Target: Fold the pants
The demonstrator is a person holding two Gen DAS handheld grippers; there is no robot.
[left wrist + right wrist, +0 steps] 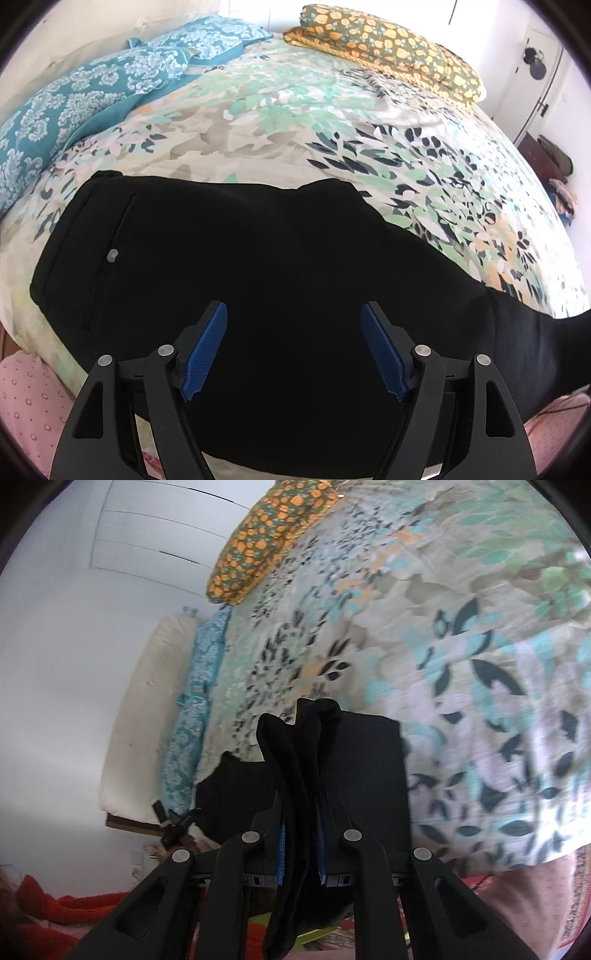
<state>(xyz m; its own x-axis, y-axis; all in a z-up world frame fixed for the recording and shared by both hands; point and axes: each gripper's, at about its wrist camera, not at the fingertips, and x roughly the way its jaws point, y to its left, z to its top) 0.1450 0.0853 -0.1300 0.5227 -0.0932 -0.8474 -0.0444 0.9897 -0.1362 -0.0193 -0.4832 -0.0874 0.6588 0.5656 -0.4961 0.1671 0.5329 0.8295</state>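
Observation:
Black pants (258, 251) lie across the near side of a bed, waist end at the left with a small pale button on a back pocket, a leg trailing off to the lower right. My left gripper (293, 314) hovers over the seat of the pants, blue pads wide apart and nothing between them. In the right wrist view my right gripper (300, 805) is shut on a bunched fold of the black pants (365, 768), the cloth standing up in a ridge between the fingers. The fingertips are hidden by the fabric.
The bed wears a leaf-patterned cover (332, 122). Teal patterned pillows (85, 96) lie at the far left, a folded orange-flowered quilt (391, 48) at the far edge. Pink dotted cloth (29, 398) hangs below the bed's near edge. Red fabric (48, 908) lies on the floor.

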